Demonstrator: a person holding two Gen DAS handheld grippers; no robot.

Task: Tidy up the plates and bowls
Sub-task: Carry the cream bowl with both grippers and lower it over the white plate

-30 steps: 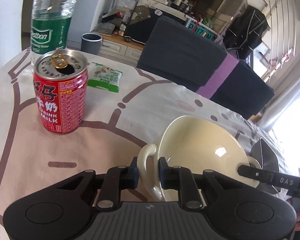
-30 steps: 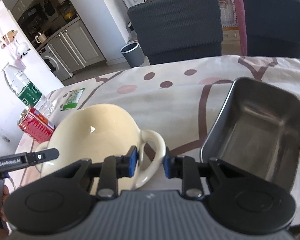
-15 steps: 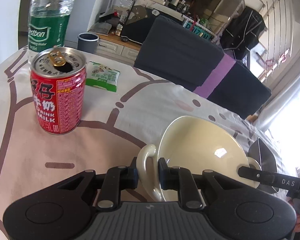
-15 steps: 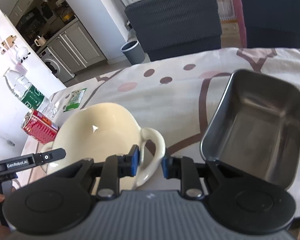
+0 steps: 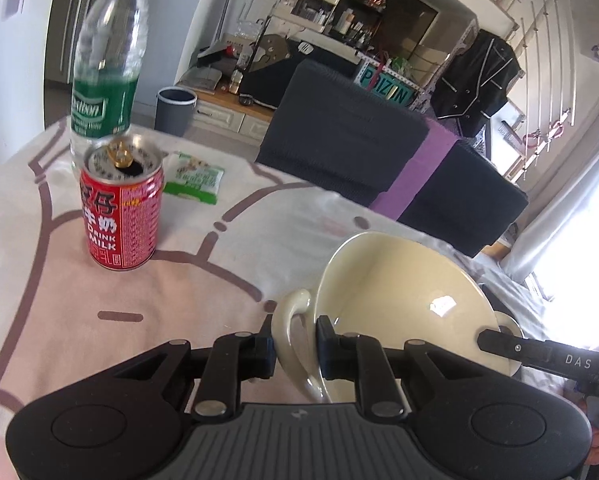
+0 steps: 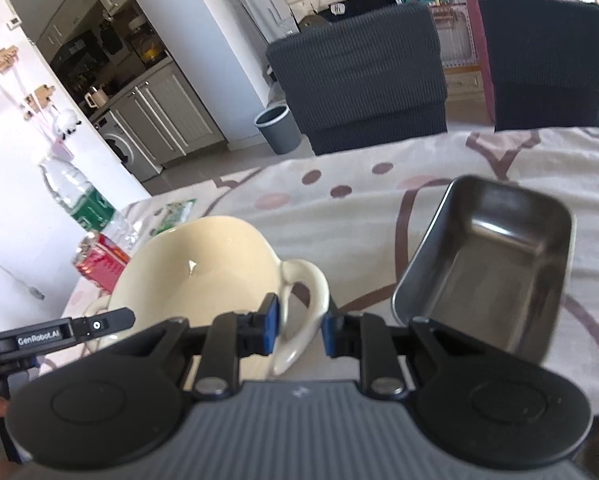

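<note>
A cream two-handled bowl (image 5: 403, 292) is held between both grippers above the patterned tablecloth. My left gripper (image 5: 295, 344) is shut on the bowl's left handle (image 5: 293, 320). In the right wrist view the same bowl (image 6: 195, 264) shows, and my right gripper (image 6: 297, 328) is shut on its right handle (image 6: 307, 308). A rectangular steel tray (image 6: 491, 264) lies on the cloth just right of the bowl. The other gripper's arm shows at the far side of the bowl in each view.
A red milk drink can (image 5: 121, 208) and a water bottle (image 5: 105, 64) stand at the left. A green snack packet (image 5: 193, 178) lies behind the can. Dark chairs (image 6: 359, 76) stand beyond the table's far edge. A grey bin (image 6: 277, 128) is on the floor.
Both grippers have lifted the bowl a little and pulled back from the can, which now looks farther away. The tray has not moved.
</note>
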